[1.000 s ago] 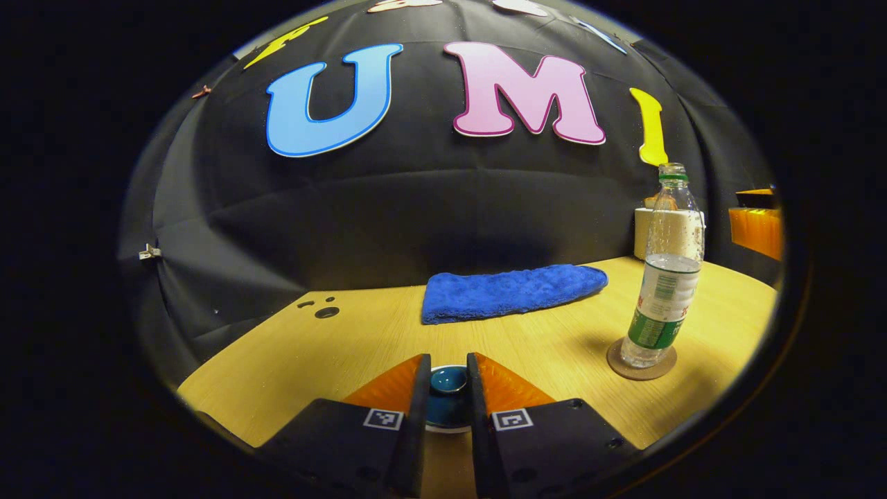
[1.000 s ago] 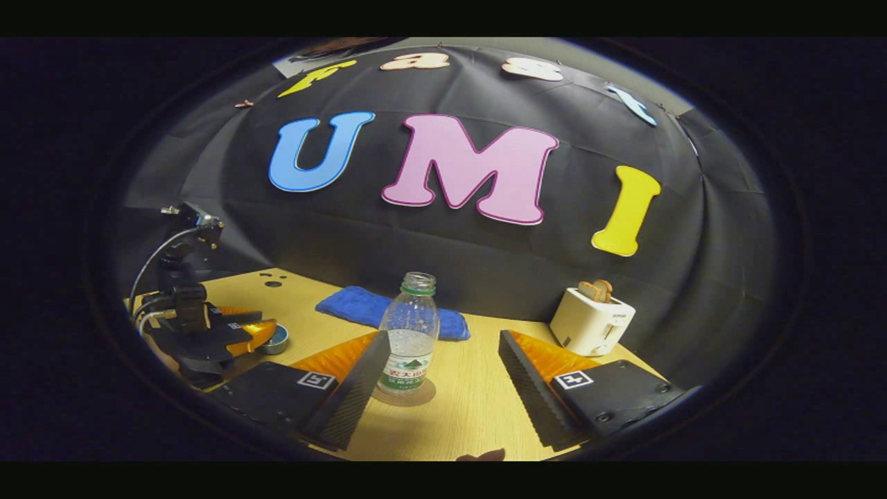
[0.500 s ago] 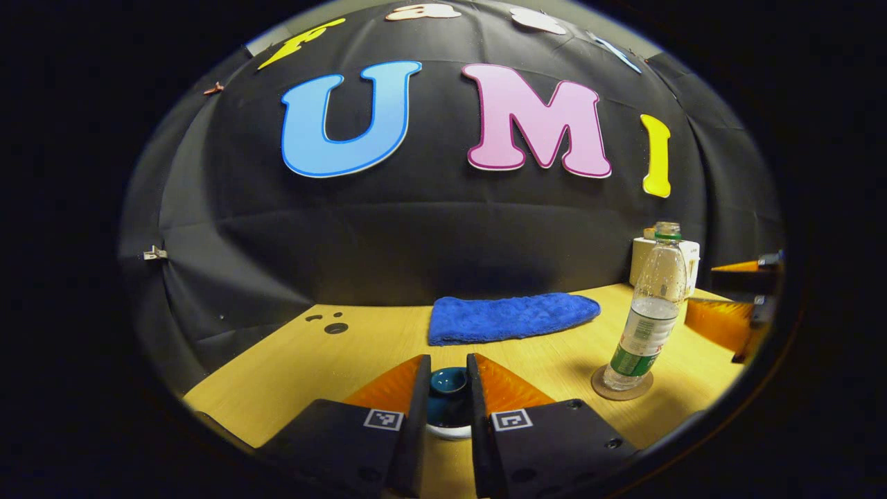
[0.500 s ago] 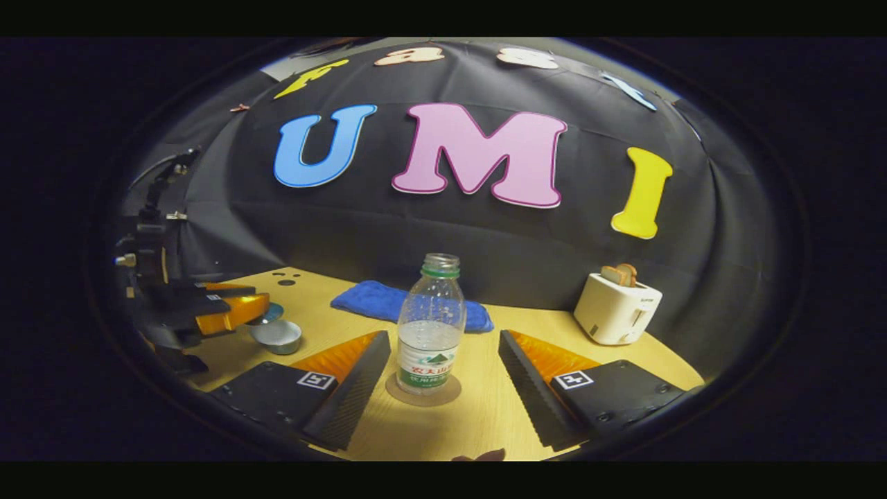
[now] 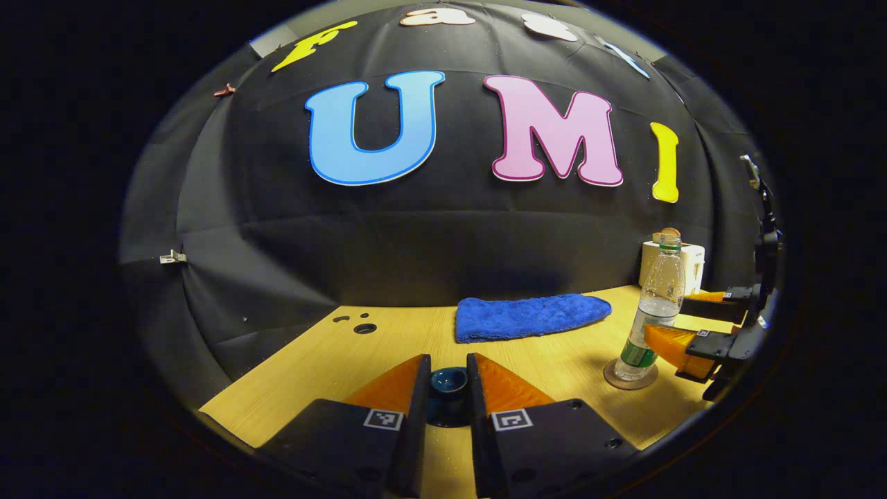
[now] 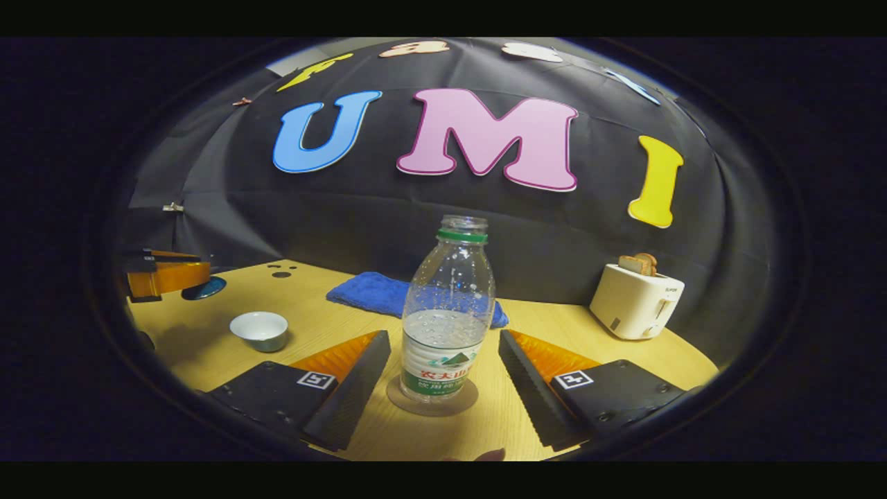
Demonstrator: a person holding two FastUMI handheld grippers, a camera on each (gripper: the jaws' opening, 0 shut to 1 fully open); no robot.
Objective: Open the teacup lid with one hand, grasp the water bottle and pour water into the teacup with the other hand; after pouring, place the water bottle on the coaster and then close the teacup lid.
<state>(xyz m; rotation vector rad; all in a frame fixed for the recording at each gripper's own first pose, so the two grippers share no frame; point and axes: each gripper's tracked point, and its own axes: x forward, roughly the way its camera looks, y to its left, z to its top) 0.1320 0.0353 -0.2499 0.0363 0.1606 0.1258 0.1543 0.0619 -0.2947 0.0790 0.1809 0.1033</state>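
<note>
Lifted clear since a second ago, the teacup lid (image 5: 448,388) now rides clamped between your left gripper (image 5: 448,395) fingers, off at ten o'clock from the bottle in the right gripper view. That leaves the teacup (image 6: 259,330) open on the table (image 6: 208,346). Your right gripper (image 6: 443,381) has closed in on the water bottle (image 6: 447,312); its jaws stand apart, flanking the bottle without touching. The bottle stands upright on the coaster (image 6: 433,402), uncapped. Grasping it is probably your next step.
</note>
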